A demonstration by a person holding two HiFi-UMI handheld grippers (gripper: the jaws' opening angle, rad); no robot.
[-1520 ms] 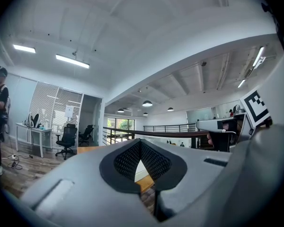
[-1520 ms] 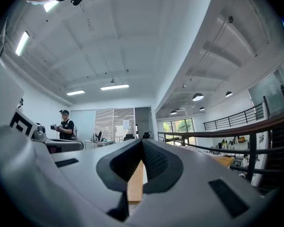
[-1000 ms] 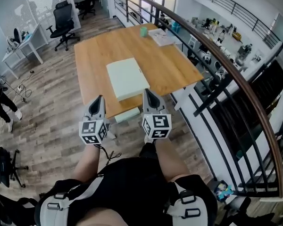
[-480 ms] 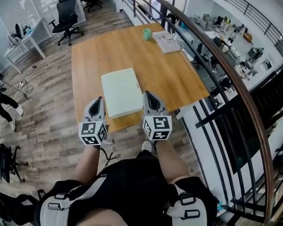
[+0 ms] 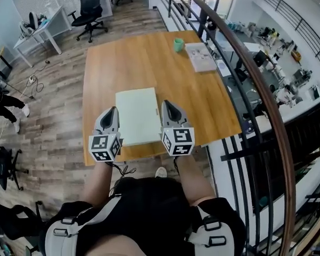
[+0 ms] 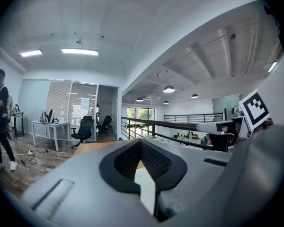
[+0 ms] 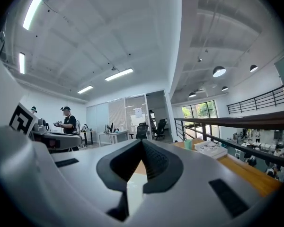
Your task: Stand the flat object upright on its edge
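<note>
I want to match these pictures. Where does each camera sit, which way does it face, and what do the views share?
Head view: on the person's head, facing steeply down at the table and flat object; shows the torso, left hand-held gripper and right hand-held gripper.
Left gripper view: on the left hand-held gripper, facing level along its shut jaws toward the railing; its own body shows.
Right gripper view: same on the right one, jaws shut.
Shared: head and right gripper views both show the green cup.

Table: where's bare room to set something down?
Free: far-left table beyond the board, left of the cup; the strip right of the board, nearer than the booklet. Crowded: far-right corner; near edge, where left gripper and right gripper flank the board.
</note>
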